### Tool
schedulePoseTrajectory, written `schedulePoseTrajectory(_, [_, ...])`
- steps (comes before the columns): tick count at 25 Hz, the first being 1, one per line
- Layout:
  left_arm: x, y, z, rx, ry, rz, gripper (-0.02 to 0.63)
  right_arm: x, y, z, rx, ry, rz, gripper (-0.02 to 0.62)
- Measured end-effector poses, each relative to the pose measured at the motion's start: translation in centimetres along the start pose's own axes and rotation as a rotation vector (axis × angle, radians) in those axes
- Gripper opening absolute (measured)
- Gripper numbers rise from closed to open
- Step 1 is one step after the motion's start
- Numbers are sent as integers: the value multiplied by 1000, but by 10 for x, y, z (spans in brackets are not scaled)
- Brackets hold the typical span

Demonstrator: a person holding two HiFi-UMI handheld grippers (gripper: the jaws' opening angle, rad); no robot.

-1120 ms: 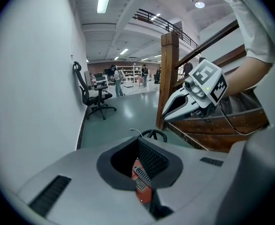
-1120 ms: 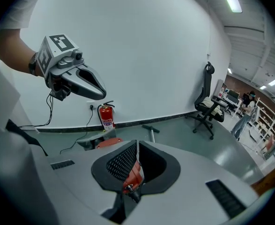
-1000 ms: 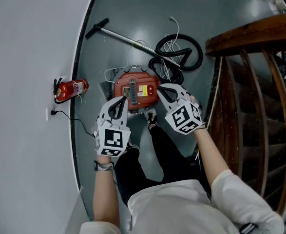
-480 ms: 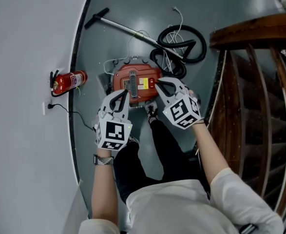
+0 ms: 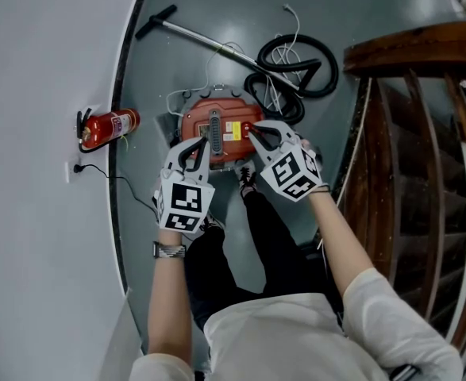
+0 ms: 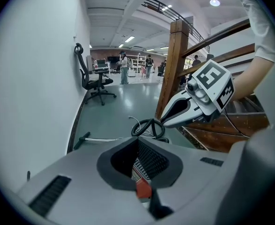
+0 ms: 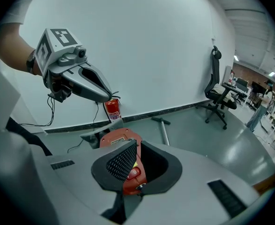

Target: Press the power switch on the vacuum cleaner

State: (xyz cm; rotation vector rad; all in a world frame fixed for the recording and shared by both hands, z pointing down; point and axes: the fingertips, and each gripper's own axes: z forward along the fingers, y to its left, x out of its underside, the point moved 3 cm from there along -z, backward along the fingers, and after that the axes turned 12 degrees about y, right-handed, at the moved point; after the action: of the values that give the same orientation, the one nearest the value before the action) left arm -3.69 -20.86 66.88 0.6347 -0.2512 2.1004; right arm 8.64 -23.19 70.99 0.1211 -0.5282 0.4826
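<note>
The red vacuum cleaner [image 5: 217, 133] sits on the grey floor just ahead of my feet. My left gripper [image 5: 200, 151] is shut and empty, its tip over the vacuum's near edge beside the grey handle strip [image 5: 214, 132]. My right gripper [image 5: 256, 132], also shut and empty, points at the vacuum's right side. In the right gripper view, the gap behind the closed jaws frames a red rocker switch [image 7: 133, 172] on the red body close below. The left gripper view shows red casing [image 6: 143, 189] and a label under its jaws [image 6: 141, 141].
A black hose coil [image 5: 296, 66] and a metal wand [image 5: 193, 38] lie beyond the vacuum. A red fire extinguisher [image 5: 105, 127] stands at the white wall on the left, with a cable on the floor. A wooden stair railing [image 5: 407, 54] rises on the right. My shoe [image 5: 247, 182] is near the vacuum.
Both grippers have crept forward over the vacuum. The right tip has reached the vacuum's right edge, and the left tip now sits over its near edge.
</note>
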Motion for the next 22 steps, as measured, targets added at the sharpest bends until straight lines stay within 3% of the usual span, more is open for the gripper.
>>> schedulePoseTrajectory(11, [22, -1, 28, 17, 45, -43, 0, 30, 4, 39, -42, 69, 11, 32])
schedulePoseTrajectory(22, [28, -2, 46, 33, 57, -43, 0, 48, -2, 68, -59, 74, 76, 34])
